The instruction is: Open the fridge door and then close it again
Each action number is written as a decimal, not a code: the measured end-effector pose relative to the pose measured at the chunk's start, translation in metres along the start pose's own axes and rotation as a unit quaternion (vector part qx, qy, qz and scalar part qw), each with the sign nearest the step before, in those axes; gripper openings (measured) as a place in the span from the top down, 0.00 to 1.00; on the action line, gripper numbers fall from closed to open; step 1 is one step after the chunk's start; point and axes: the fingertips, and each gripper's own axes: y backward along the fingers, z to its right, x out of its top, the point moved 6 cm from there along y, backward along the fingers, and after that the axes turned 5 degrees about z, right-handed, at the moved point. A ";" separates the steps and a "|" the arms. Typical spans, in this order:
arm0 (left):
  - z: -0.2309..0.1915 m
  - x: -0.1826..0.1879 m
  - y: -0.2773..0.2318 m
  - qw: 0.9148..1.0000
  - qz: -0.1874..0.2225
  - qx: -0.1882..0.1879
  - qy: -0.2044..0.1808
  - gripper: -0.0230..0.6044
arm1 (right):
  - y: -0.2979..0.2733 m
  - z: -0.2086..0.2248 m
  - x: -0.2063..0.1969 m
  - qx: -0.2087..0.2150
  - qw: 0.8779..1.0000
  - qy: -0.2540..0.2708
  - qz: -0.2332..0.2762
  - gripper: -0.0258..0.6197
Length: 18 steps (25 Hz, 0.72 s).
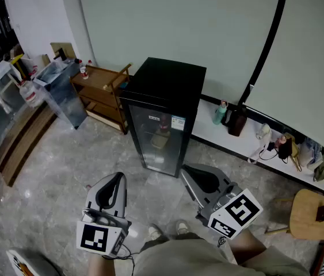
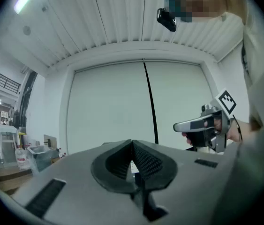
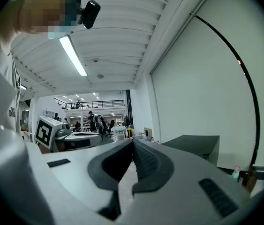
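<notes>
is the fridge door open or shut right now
Shut: the door sits flush against the front of the black fridge, no gap showing.

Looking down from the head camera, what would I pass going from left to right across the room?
Clear plastic box → wooden trolley → black fridge → teal bottle → round wooden stool.

A big open workspace, lab-like: a railed mezzanine [image 3: 89,104], a strip light [image 3: 73,55] on a slatted ceiling [image 3: 122,32], people [image 3: 92,121] at distant desks, and a glass-door fridge [image 1: 162,119] on a stone floor [image 1: 64,177].
</notes>
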 end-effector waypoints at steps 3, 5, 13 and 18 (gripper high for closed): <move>0.002 -0.006 0.006 1.000 0.002 -0.006 0.005 0.95 | 0.003 -0.003 0.000 -0.003 1.000 -0.003 0.003 0.96; -0.001 -0.007 0.011 1.000 0.001 0.000 0.007 0.95 | 0.004 -0.006 0.000 -0.005 1.000 -0.007 0.004 0.96; 0.000 -0.007 0.022 1.000 -0.003 0.005 0.017 0.95 | 0.003 -0.015 0.001 0.000 1.000 -0.006 0.011 0.97; -0.002 -0.002 0.020 1.000 0.004 0.006 0.009 0.95 | 0.001 -0.017 0.003 0.014 1.000 0.004 0.011 0.96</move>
